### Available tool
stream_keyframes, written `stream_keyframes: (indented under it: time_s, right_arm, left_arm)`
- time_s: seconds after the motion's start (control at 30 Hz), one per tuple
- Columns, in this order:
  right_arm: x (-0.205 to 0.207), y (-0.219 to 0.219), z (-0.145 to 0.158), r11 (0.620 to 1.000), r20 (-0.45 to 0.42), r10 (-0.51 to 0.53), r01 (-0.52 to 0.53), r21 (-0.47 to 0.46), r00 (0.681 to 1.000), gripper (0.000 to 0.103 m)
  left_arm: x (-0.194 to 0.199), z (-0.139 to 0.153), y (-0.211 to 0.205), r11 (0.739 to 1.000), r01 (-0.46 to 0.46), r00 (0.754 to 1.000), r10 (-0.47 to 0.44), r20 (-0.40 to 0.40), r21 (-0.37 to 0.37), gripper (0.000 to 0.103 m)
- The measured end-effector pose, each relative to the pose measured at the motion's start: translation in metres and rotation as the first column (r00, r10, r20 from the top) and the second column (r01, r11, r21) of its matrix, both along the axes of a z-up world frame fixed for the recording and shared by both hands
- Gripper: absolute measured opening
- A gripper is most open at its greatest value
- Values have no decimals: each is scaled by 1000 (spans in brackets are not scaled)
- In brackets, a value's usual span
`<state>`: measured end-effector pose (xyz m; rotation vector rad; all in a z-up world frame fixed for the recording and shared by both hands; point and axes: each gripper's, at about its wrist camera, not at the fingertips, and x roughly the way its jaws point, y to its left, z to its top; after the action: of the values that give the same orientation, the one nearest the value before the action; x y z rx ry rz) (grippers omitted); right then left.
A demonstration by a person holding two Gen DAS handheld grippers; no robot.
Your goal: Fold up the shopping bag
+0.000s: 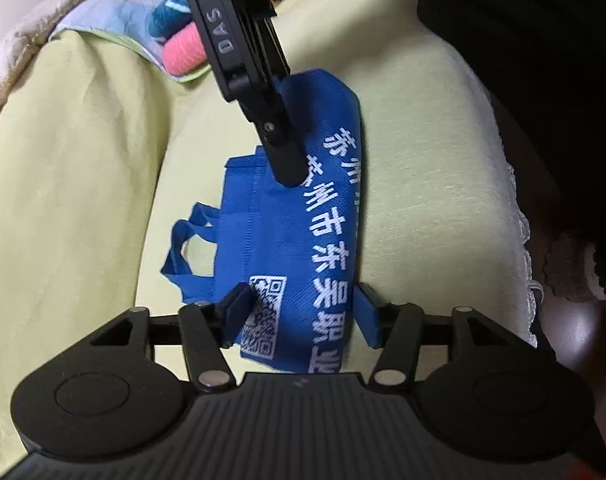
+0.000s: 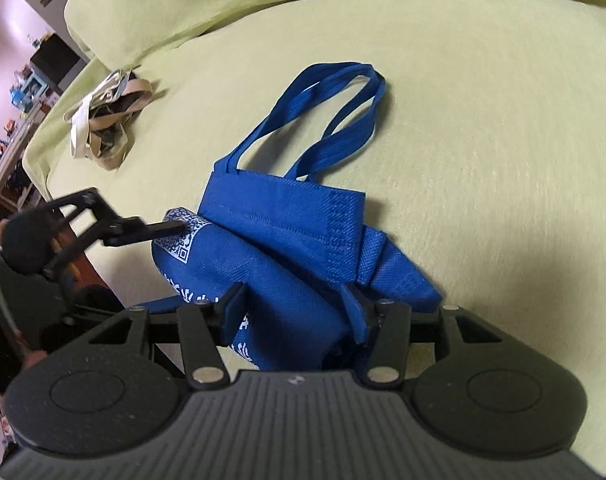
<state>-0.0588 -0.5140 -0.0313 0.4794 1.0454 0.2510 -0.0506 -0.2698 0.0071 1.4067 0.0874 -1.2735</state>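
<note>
Centrally, blue bag [image 1: 287, 240], partly folded, on yellow-green bed cover [image 1: 83, 160], handles [image 2: 327, 116] flat beside it. Left tongs [image 1: 303, 312] half open astride QR-code end [image 1: 263, 316], pad contact not discernible. Right tongs [image 2: 295, 308] half open astride opposite end; grip likewise unclear; cream bundle [image 2: 103, 120] well apart.

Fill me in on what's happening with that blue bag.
A person is folding a blue bag on a green cover, a gripper in each hand. The bag is part folded, rolled over along its printed side, handles lying loose beyond it. The left gripper has one end of the roll between its fingers, by the QR code. The right gripper straddles the other end. Whether the pads press on the cloth is unclear. A cream bundle lies further off.
</note>
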Motion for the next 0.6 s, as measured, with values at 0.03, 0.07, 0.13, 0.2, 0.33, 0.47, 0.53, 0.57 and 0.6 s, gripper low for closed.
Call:
stream_keyframes:
  time_s: [0.03, 0.07, 0.13, 0.2, 0.33, 0.47, 0.53, 0.57, 0.6]
  right_arm:
    - [-1, 0, -1, 1000, 9, -7, 7, 1, 1000, 46]
    - [-2, 1, -2, 1000, 18, -15, 15, 3, 1000, 46]
    - [-6, 3, -2, 1000, 50, -21, 21, -8, 999, 46]
    - [-15, 9, 2, 998, 106, -15, 21, -57, 994, 48]
    - [-49, 54, 28, 911, 266, 143, -22, -412, 953, 51]
    - [-89, 119, 25, 616, 253, 482, -119, -778, 839, 50]
    - [-94, 140, 8, 453, 171, 592, -150, -879, 788, 49]
    - [-94, 148, 0, 380, 130, 630, -159, -911, 765, 47]
    - [-90, 151, -6, 346, 106, 645, -165, -923, 757, 46]
  left_arm:
    - [3, 1, -4, 1000, -22, 999, 23, -30, 5, 56]
    - [6, 3, -4, 999, -30, 998, 31, -52, 11, 55]
    - [9, 6, -1, 999, -25, 997, 26, -74, 20, 54]
    - [13, 7, -2, 999, -33, 994, 36, -103, 27, 54]
    - [21, 10, -5, 998, -40, 987, 46, -152, 46, 54]
    - [31, 12, -7, 998, -30, 976, 41, -213, 53, 54]
    - [36, 14, -8, 998, -30, 969, 43, -243, 58, 54]
    - [38, 14, -9, 998, -31, 965, 46, -258, 63, 54]
    - [41, 15, -11, 997, -33, 961, 51, -271, 68, 54]
